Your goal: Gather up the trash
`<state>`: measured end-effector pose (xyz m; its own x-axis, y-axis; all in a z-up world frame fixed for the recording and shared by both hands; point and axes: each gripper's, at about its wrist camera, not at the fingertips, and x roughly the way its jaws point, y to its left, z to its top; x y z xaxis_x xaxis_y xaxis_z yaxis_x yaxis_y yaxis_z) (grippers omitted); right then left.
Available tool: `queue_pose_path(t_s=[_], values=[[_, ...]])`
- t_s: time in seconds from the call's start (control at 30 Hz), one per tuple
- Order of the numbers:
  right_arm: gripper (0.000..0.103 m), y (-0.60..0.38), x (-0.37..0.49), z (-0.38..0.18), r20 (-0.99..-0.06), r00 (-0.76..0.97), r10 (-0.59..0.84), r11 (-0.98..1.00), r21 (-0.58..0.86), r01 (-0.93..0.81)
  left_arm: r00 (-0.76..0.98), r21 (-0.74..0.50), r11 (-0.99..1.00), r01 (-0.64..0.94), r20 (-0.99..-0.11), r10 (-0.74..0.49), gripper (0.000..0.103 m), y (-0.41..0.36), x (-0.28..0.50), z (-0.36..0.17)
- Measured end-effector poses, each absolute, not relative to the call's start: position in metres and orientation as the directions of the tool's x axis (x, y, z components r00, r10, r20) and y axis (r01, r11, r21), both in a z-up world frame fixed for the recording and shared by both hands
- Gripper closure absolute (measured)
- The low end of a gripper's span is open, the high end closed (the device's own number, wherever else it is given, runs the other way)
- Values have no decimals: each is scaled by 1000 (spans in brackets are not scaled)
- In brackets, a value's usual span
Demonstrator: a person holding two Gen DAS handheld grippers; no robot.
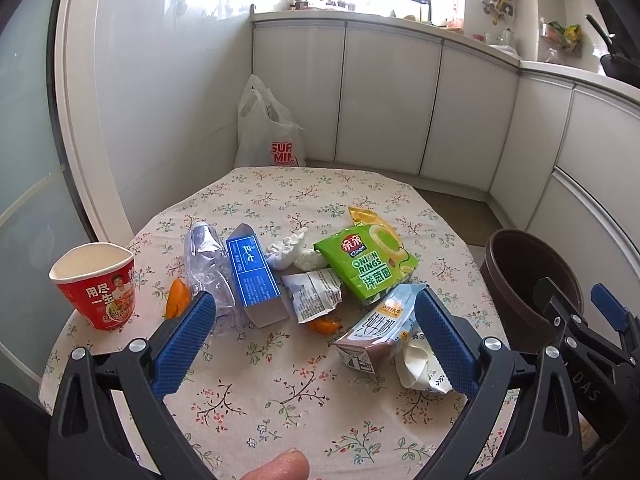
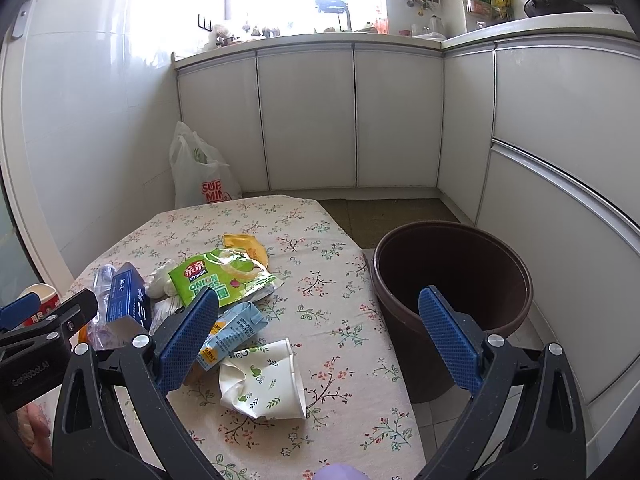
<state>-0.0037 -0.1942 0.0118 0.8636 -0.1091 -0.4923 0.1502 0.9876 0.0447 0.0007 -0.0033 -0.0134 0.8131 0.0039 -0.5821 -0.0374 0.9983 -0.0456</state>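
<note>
Trash lies on a floral tablecloth [image 1: 280, 392]: a red noodle cup [image 1: 98, 286], a crushed clear bottle [image 1: 206, 258], a blue carton [image 1: 252, 276], white tissue wads [image 1: 286, 254], a green onion-rings bag [image 1: 366, 258], a milk carton [image 1: 380, 330], a crushed paper cup [image 2: 264, 378] and orange peel [image 1: 177, 298]. A brown bin [image 2: 452, 284] stands on the floor right of the table. My left gripper [image 1: 316, 334] is open and empty above the table's near side. My right gripper [image 2: 318, 334] is open and empty, between the paper cup and the bin.
A white shopping bag [image 1: 268, 132] stands on the floor behind the table. White cabinets [image 2: 352, 120] run along the back and right walls. The table's right edge [image 2: 384, 320] passes close to the bin.
</note>
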Motion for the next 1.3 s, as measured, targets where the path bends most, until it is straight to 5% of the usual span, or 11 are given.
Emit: queue_pose_path(t_s=[1.3], values=[[7, -196, 0, 5, -526, 844, -100, 988, 45, 145, 794, -48, 997, -54, -608, 14, 6, -1, 7, -20]])
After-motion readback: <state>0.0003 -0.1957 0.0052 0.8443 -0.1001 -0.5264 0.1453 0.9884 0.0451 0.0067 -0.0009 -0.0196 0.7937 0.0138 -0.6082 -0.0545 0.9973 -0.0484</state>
